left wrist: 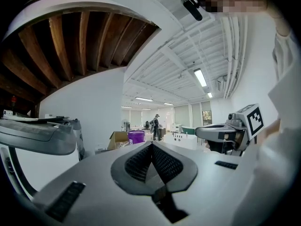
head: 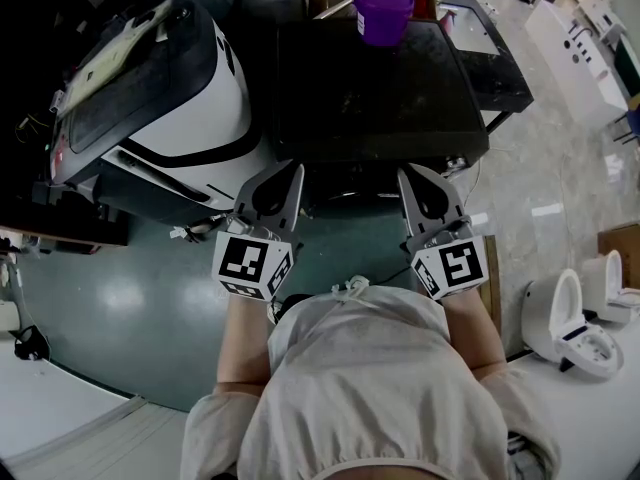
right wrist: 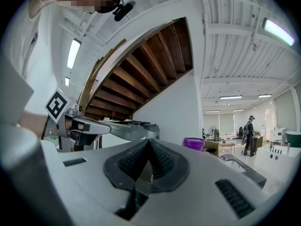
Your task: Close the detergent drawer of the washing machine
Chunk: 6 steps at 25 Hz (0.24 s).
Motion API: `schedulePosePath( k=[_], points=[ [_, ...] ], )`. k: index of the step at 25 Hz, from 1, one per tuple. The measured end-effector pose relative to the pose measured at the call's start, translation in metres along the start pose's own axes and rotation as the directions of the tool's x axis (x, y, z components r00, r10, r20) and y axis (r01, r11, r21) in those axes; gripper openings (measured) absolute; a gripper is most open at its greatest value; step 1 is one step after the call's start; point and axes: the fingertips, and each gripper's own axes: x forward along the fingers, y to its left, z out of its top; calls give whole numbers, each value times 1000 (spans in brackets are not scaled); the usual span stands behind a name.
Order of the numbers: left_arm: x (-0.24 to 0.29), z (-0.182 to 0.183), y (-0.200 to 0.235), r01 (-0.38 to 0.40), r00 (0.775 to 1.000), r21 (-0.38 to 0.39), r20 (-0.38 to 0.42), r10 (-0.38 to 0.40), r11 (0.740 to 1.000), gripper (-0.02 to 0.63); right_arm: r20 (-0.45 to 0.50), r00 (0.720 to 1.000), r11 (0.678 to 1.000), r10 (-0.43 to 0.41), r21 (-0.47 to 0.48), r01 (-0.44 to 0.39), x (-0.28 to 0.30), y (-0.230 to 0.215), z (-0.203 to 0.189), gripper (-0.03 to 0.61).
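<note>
A black box-shaped machine (head: 380, 88) stands in front of me, with a purple bucket (head: 383, 10) on its far edge. A dark tray-like part (head: 490, 58) juts out at its right side; I cannot tell whether it is the detergent drawer. A white and black appliance (head: 160, 98) stands to the left. Both grippers are held close to the person's chest, short of the black machine. My left gripper (head: 272, 196) is shut and empty, and so is my right gripper (head: 428, 194). In the gripper views the jaws meet at the tips of the left gripper (left wrist: 152, 144) and the right gripper (right wrist: 149, 140).
White toilets (head: 580, 318) stand on the floor at the right. A cardboard box (left wrist: 117, 138) sits behind the bucket (left wrist: 136, 136). A person (right wrist: 249, 133) stands far off in the room. A wooden stair underside (right wrist: 141, 74) hangs overhead.
</note>
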Motion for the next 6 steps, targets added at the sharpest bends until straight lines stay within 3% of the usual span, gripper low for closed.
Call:
schedulePosePath(
  k=[6],
  points=[
    [6, -2, -1, 4, 1000, 1, -6, -4, 1000, 17, 1, 1000, 1000, 0, -6, 0, 2, -4, 0, 0]
  ],
)
